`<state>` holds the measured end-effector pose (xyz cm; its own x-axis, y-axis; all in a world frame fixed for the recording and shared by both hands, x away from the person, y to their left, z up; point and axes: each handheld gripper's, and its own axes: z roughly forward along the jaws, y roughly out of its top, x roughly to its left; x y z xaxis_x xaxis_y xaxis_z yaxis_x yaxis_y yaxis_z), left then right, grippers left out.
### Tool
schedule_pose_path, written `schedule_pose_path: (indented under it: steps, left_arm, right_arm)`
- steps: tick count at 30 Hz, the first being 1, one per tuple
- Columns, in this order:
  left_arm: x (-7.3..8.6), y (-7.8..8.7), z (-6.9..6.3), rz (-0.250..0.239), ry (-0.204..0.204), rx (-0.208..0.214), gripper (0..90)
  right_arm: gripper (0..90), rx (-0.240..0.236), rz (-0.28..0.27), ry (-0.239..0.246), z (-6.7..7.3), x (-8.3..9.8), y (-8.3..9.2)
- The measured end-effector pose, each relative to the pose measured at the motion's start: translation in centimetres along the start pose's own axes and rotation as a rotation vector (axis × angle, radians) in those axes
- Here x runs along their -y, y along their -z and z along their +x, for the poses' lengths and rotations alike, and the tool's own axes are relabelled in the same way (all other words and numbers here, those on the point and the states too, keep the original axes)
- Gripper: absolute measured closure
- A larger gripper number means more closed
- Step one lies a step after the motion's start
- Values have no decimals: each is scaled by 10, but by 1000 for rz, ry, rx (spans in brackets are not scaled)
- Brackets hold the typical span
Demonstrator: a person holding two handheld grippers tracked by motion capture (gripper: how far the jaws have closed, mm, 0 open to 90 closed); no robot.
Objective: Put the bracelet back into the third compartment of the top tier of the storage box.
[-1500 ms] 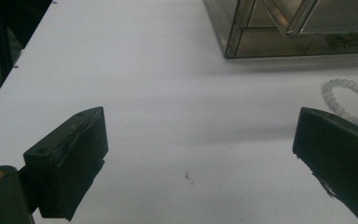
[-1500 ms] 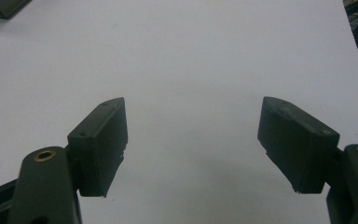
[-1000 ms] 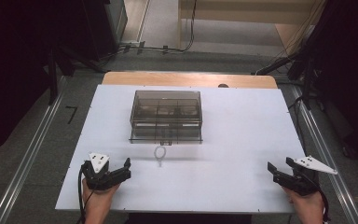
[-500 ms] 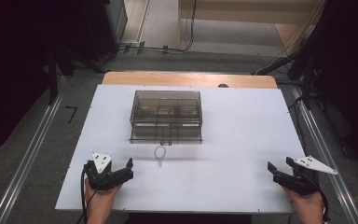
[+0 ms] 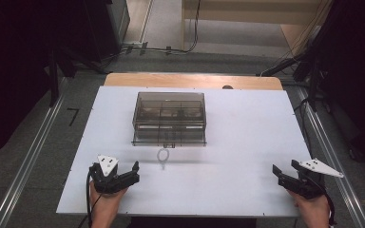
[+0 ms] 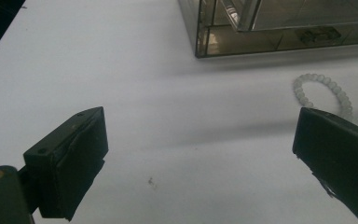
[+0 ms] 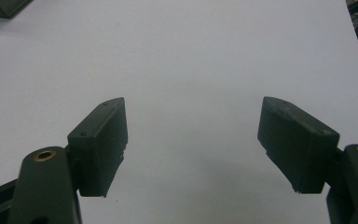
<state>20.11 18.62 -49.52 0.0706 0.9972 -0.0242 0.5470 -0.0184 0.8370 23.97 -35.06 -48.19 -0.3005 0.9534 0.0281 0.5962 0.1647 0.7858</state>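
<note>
A smoky see-through box [image 5: 169,118] with inner compartments stands in the middle of the white table [image 5: 247,128]. A pale bead bracelet [image 5: 163,155] lies flat just in front of it. My left gripper [image 5: 132,172] is open near the front left edge, a short way left of the bracelet. In the left gripper view the open gripper [image 6: 198,126] faces the bracelet [image 6: 326,93] and the box [image 6: 284,28], and the right jaw partly covers the beads. My right gripper [image 5: 283,167] is open at the front right, and in its own view [image 7: 193,112] nothing lies between the jaws.
A wooden strip [image 5: 192,80] borders the table's far edge. Metal rails [image 5: 28,161] run along the floor on both sides. A corner of the box [image 7: 0,7] shows at the top left of the right gripper view.
My left gripper has slid slightly to the right, toward the bracelet. The right gripper, the box and the bracelet have not moved.
</note>
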Motion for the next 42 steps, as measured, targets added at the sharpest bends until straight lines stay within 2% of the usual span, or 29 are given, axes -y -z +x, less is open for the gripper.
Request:
schedule_pose_path:
  steps: [20, 42]
  left_arm:
    - [-1, -3, -6, 6, -3, 13, 39]
    - [-2, -9, -19, 18, -34, 31, 42]
  right_arm:
    - [226, -1, 3, 2, 0, 0, -1]
    - [226, -1, 7, 2, 1, 0, -1]
